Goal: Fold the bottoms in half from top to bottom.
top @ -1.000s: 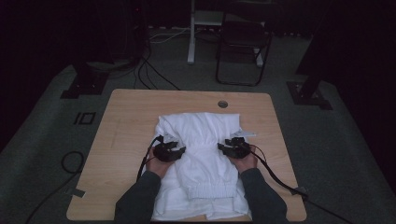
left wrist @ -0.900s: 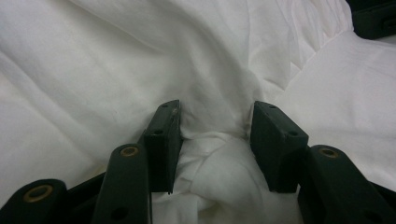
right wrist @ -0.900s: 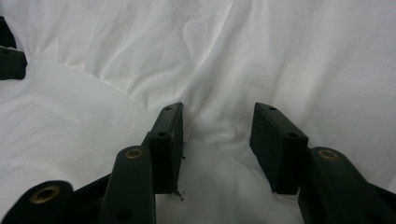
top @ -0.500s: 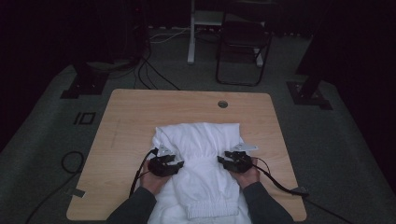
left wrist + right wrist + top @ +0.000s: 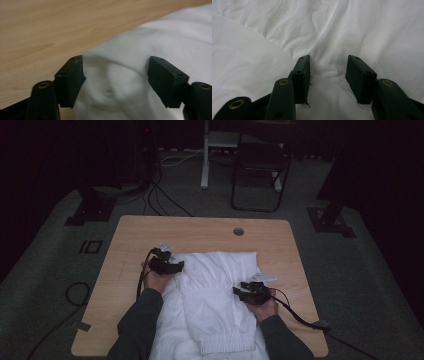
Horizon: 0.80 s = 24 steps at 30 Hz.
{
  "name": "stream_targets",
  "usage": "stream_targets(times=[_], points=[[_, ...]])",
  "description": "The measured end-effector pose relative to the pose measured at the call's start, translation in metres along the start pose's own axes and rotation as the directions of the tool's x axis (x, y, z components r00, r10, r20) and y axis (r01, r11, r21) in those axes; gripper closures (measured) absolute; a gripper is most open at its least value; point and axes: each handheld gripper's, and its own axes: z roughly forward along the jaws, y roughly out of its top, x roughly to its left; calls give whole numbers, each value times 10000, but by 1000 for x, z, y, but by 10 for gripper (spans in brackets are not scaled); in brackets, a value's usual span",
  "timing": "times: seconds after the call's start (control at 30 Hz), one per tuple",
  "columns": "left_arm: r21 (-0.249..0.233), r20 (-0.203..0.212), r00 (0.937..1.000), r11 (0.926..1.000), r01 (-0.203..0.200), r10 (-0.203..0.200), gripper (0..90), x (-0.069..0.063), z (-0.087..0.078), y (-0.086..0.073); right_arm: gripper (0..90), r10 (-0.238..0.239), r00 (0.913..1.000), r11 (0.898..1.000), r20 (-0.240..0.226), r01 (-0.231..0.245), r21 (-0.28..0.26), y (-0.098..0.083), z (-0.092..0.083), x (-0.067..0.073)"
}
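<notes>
Mid-fold of white garment (image 5: 215, 290): left gripper (image 5: 115, 77) just opened wide, gripping nothing; right gripper (image 5: 328, 75) half-open astride a ridge, unclamped. Next: pinch, fold.

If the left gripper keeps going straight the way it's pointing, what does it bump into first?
Most likely the white garment. The left gripper points at its rumpled edge, and its jaws, which have just been opening, stand wide with a bulge of cloth between them. The wooden table lies beyond that edge, though depth is hard to judge.
</notes>
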Motion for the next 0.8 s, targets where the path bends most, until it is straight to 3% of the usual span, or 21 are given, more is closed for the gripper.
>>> stream_targets(times=[0.07, 0.13, 0.27, 0.37, 0.43, 0.6, 0.7, 0.8], points=[[127, 97, 10000, 9999, 24, -25, 279, 5, 10, -3, 536, -2, 10000, 10000, 1, 2, -2, 0, 0, 0], [143, 518, 9983, 9996, 244, -251, 285, 11, 14, -6, 536, 0, 10000, 10000, -1, 0, -2, 0, 0, 0], [106, 1514, 9880, 9995, 298, -311, 494, 19, 15, -12, 536, 1, 10000, 10000, -3, -1, -4, 0, 0, 0], [101, 1729, 9846, 9997, 232, -246, 688, 21, 10, -12, 535, 20, 10000, 10000, -17, -20, -3, 0, 0, 0], [139, 1828, 9828, 9996, 255, -276, 758, 23, 10, -13, 538, 65, 10000, 10000, -53, -65, -19, 0, 0, -1], [210, 1840, 9817, 9988, 452, -483, 748, 24, 12, -14, 540, 82, 9997, 10000, -240, -81, 46, 1, 0, -3], [249, 1821, 9812, 9979, 606, -641, 696, 25, 13, -14, 549, 517, 9943, 9982, -932, -485, 363, 9, -4, -15], [202, 1854, 9797, 9971, 738, -763, 666, 26, 14, -16, 542, 405, 9975, 9991, -573, -411, -93, 21, -15, -26]])
